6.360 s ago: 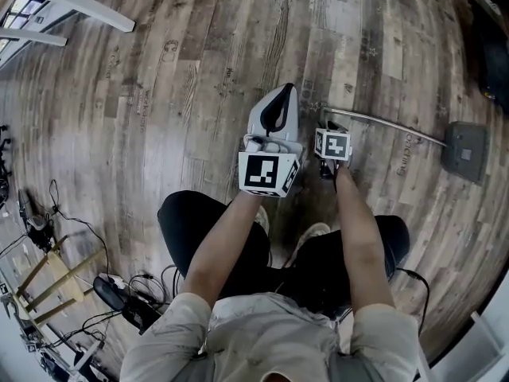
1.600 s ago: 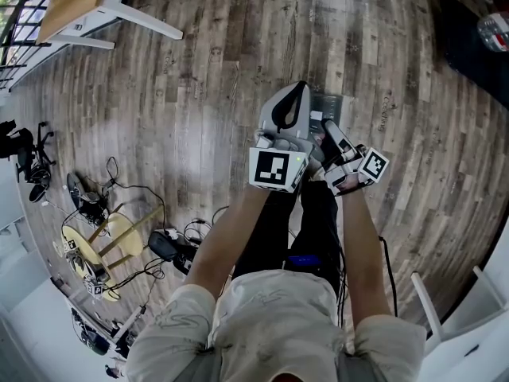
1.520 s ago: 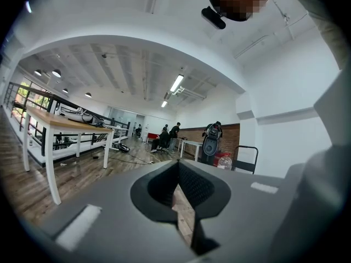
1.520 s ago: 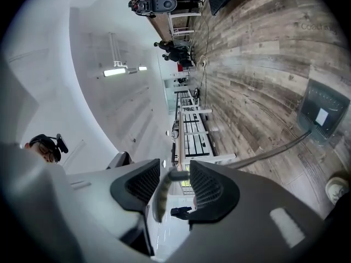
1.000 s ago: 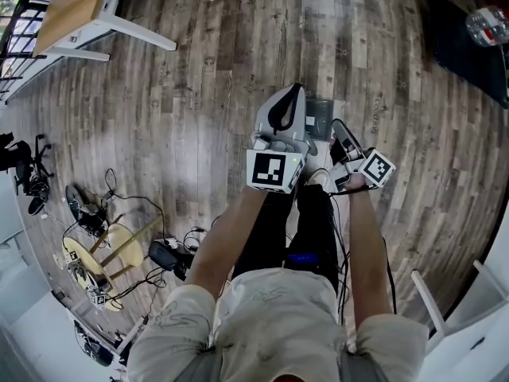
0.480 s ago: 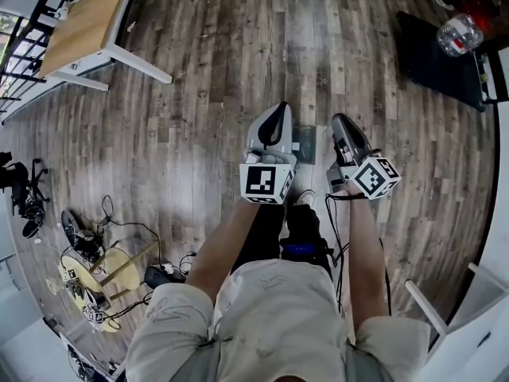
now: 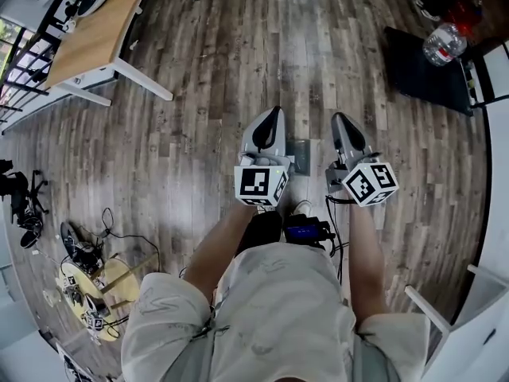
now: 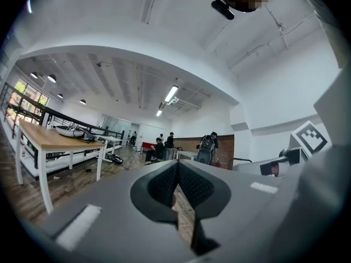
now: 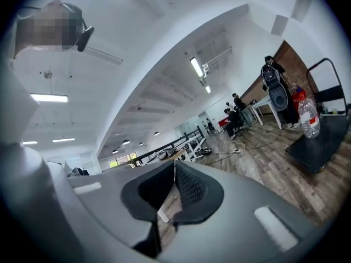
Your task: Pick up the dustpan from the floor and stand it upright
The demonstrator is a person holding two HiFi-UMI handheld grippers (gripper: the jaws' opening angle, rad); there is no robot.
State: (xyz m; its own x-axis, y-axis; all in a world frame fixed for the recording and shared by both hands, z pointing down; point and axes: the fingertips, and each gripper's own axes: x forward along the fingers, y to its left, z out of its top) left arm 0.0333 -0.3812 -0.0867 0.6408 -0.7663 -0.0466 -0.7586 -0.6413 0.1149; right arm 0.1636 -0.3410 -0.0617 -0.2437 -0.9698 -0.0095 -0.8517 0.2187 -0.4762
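Holds grey left tool (image 7: 273, 113) and right tool (image 7: 340, 118) clenched empty, right just closed, above grey dustpan (image 7: 301, 156) on plank floor (image 7: 199, 94); wooden desk (image 7: 87, 38) well apart.

Two tongs (image 7: 273, 111) (image 7: 337, 118), one dustpan (image 7: 301, 156), one bottle (image 7: 443, 44)

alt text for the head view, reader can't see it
From above, a person holds the left gripper and right gripper out level over a wood plank floor, both shut and empty, the right having just closed. Part of a grey dustpan shows between them; a wooden table stands upper left, a water bottle upper right.
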